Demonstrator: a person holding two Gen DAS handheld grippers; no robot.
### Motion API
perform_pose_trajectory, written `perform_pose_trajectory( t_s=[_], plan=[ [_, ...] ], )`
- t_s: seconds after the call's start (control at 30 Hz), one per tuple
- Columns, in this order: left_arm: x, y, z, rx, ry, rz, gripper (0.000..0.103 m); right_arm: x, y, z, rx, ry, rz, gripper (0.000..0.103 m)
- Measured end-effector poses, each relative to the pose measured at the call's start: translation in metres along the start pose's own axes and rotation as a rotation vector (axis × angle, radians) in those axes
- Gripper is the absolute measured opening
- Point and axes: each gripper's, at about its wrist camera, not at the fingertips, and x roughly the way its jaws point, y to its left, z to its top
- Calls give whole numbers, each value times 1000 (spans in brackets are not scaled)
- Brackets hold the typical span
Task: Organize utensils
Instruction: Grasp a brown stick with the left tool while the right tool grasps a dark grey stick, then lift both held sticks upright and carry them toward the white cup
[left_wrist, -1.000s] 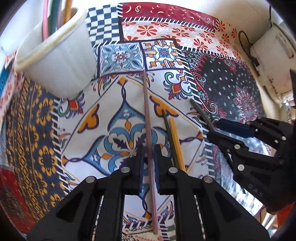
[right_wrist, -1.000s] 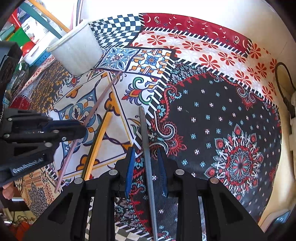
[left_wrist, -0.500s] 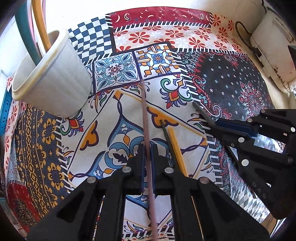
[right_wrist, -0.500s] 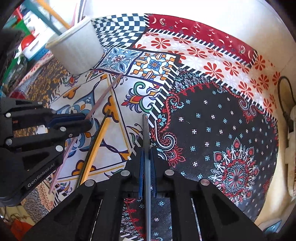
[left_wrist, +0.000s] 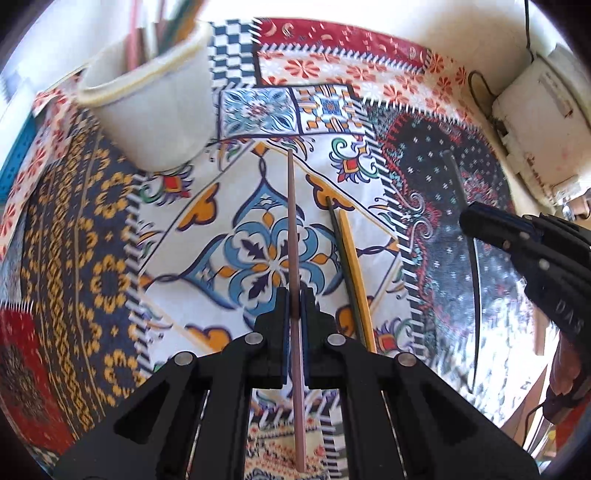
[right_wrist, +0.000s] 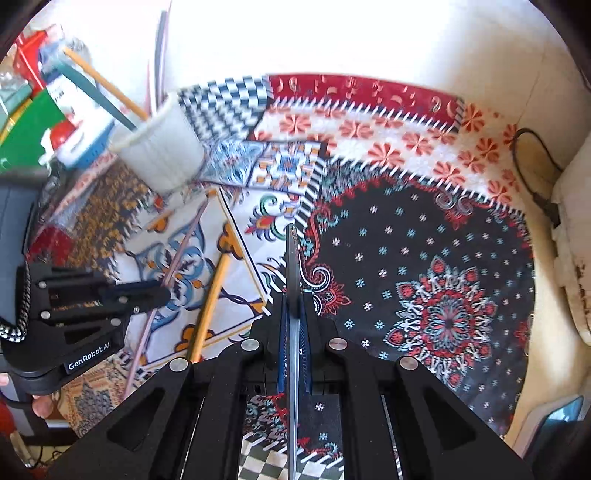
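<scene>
My left gripper (left_wrist: 294, 299) is shut on a pink chopstick (left_wrist: 292, 229) and holds it above the patterned cloth. My right gripper (right_wrist: 294, 295) is shut on a grey chopstick (right_wrist: 292, 258), also lifted. Each gripper shows in the other's view: the right one (left_wrist: 476, 218) at the right, the left one (right_wrist: 162, 293) at the left. A yellow chopstick (left_wrist: 354, 273) and a dark green chopstick (left_wrist: 341, 258) lie side by side on the cloth between the grippers. A white cup (left_wrist: 155, 110) at the back left holds several chopsticks.
The patchwork cloth (right_wrist: 443, 258) covers the table. A white box (left_wrist: 543, 122) with a cable sits at the right edge. Boxes and a blue basket (right_wrist: 85, 147) stand behind the cup at the far left. A wall runs along the back.
Both grippers closed on their chopsticks and lifted them off the cloth. The cup now appears farther off and lower in both views.
</scene>
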Motion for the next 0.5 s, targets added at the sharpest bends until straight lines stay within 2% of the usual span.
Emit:
perform_pose_trajectory(
  t_s=[0.17,0.5],
  plan=[
    [-34,10,-9,-54,-81,-13,4,-27,-1,1,16,-69,-1,6],
    [-106,20,-16,-108,-291,18,4,-73,11,4,10,-201,11,6]
  ],
)
